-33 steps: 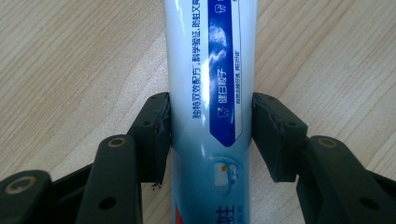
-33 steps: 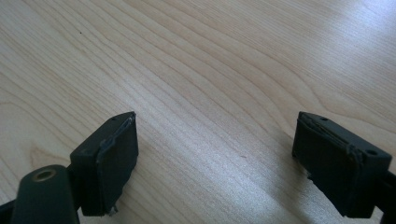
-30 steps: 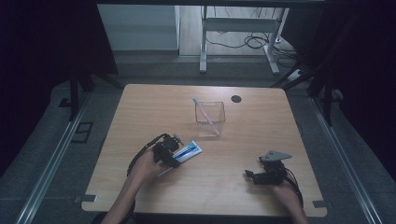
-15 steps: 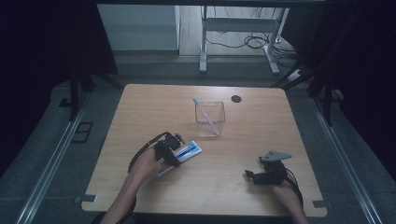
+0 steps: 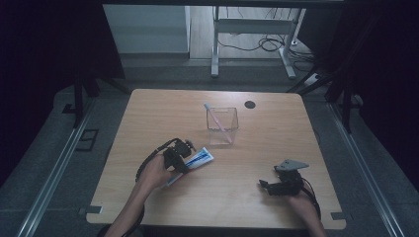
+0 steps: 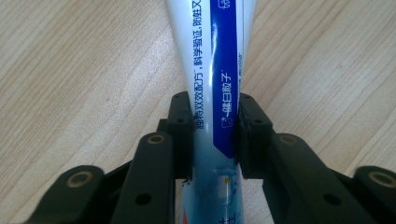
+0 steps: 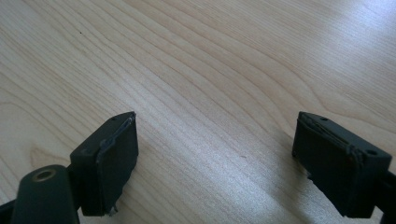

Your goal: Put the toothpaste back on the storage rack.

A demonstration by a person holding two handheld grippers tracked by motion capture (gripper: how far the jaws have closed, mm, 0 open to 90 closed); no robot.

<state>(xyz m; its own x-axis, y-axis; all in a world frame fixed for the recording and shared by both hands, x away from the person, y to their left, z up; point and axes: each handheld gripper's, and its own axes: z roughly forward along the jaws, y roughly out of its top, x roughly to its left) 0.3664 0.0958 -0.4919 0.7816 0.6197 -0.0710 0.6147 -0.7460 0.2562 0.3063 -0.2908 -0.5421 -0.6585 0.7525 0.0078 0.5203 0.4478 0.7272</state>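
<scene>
Wood-grained table (image 5: 148, 113) seen from the high view carries a clear container (image 5: 222, 125) at centre, with the toothpaste tube (image 5: 197, 160) lower left in the left hand-held gripper (image 5: 179, 154), likely for lifting. Its own view shows the jaws clamped on the tube's sides; the right hand-held gripper (image 7: 215, 163) view shows jaws spread wide, empty, seemingly waiting.

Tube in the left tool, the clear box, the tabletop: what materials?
White and blue printed tube: likely soft glossy plastic, pinched narrow between the left tool jaws. Clear square box: see-through, plastic or glass, can't tell. Light wooden tabletop: wood grain, matte; solid or laminate is unclear.
</scene>
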